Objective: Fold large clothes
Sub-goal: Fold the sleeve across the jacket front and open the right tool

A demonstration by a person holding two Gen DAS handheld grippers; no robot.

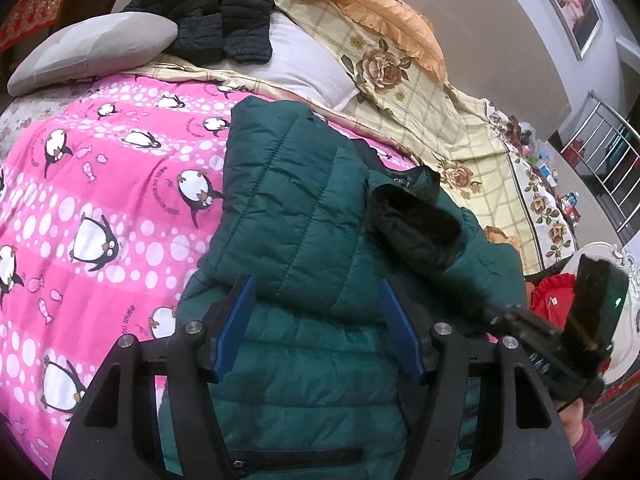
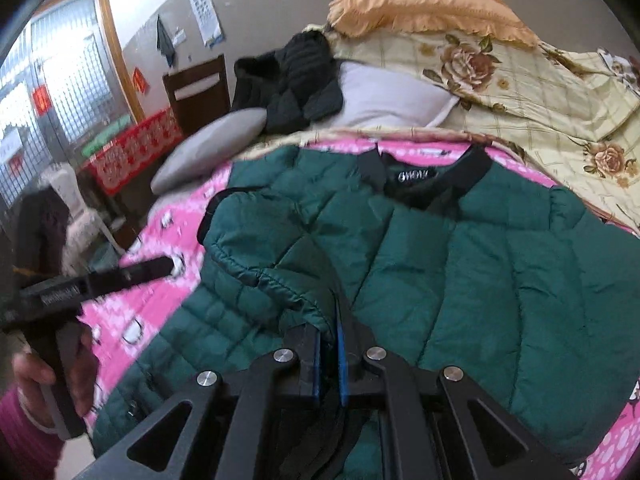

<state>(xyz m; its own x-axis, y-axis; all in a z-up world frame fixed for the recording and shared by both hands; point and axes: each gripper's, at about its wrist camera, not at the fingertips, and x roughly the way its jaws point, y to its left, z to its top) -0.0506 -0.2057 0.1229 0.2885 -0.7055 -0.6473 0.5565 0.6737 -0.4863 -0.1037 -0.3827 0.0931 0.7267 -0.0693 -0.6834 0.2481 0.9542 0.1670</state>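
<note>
Basically the risk sits with the folded sleeve. Going left to right: the pink penguin-print quilt covers the near side of the bed, with a flat grey cushion at its far edge and a black quilted jacket piled beyond. The dark green quilted puffer jacket lies on the pink quilt, collar away from the person, inside label showing in the right wrist view. One sleeve is folded across the body, its black cuff lying on the chest panel.

The left gripper hangs above the jacket with its blue pads spread wide and nothing between them; whether it touches the fabric cannot be told. The right gripper has its jaws nearly closed, pinching a ridge of green jacket fabric near the folded sleeve.

Likely failures, as judgement:
- Puffy slick fabric springs back, so the folded sleeve could slide off once the pinch lets go.
- The right pinch looks like only a thin ridge, so a pull could slip it out, or drag the whole jacket and skew the fold.
- The soft quilt underneath may bunch and travel with the jacket.
- The left gripper is idle, nothing pins the far side, so the jacket may rotate.

Further right, the cream floral bedspread and orange ruffled pillow are well apart from the work.
</note>
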